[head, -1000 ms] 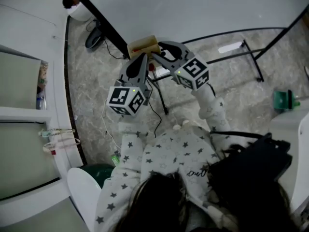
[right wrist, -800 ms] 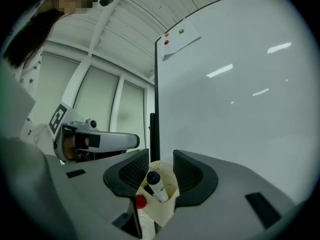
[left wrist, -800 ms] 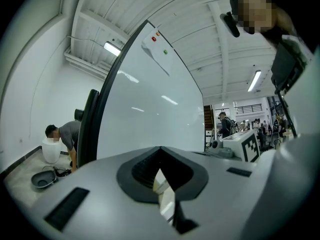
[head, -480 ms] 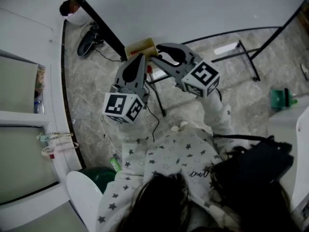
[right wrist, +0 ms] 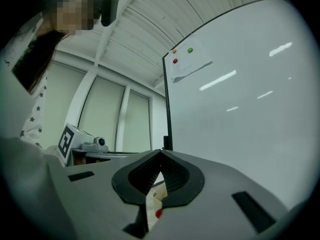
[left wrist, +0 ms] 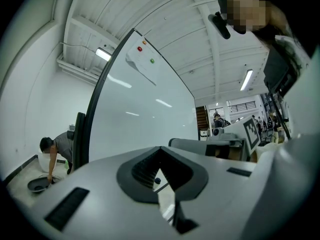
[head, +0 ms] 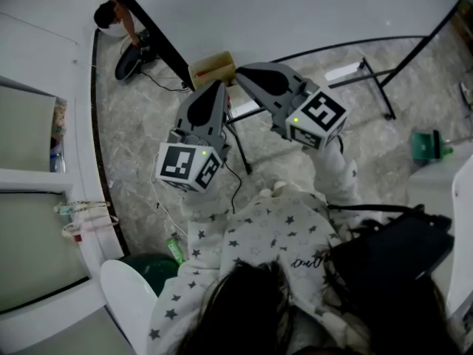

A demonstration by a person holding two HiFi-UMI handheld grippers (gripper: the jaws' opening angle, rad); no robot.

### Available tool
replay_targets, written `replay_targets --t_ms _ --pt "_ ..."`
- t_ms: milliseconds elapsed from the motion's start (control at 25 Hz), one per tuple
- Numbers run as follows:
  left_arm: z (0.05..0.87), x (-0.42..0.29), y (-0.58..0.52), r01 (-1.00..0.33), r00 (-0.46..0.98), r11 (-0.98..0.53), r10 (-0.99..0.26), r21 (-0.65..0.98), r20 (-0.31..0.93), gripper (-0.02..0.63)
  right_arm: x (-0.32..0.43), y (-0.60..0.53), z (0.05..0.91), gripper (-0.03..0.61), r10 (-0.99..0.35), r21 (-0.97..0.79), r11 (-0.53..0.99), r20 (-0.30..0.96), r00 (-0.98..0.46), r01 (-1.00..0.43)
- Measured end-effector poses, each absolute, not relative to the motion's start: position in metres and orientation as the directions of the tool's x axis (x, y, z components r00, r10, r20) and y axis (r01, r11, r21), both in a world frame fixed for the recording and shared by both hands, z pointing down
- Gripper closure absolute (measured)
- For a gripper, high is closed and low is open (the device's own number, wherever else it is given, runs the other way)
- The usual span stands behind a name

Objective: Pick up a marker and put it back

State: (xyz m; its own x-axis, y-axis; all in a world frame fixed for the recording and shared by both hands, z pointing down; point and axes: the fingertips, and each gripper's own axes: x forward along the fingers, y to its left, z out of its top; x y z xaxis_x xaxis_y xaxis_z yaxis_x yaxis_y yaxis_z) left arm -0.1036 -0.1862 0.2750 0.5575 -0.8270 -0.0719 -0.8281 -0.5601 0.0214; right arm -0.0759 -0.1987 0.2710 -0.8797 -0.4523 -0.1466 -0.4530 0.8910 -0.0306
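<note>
Left gripper: Your left gripper [head: 219,85] is just left of the middle in the head view. It points up toward the whiteboard [head: 295,13]. Its jaws are closed together and nothing is in them.
Box: A little tan box [head: 212,66] sits just above that tip, at the bottom edge of the whiteboard.
Marker: A thin red marker [head: 209,71] seems to lie on the box. It looks like it runs the long way of the box, left to right in the picture. It is too small to be sure.
Right gripper: Your right gripper [head: 240,72] is just right of the box, with its tip beside the box's right end. Its jaws have just been closing and now they are pressed together. In the right gripper view the tips meet with nothing between them. Lower down, a white strip [right wrist: 151,201] with a red spot [right wrist: 158,213] shows in the slit. I cannot tell if that is a marker you pinched or something behind the jaws.
Which way: The box is a little to the left of your right tip and just above your left tip. Both tips are near it, and the right one sits at its end.
Next move: I think you should check what your right jaws caught. To put a marker back, go a little left and lay it the long way of the box.
</note>
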Motion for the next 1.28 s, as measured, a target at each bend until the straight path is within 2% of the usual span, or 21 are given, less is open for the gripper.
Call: replay_targets --t_ms 1280 --pt "0.268 -0.1 -0.166 -0.826 0.563 -0.564 -0.823 -0.008 -0.077 0.614 -0.077 -0.183 0.271 0.572 -0.444 0.035 0.891 -0.134 -0.886 -0.452"
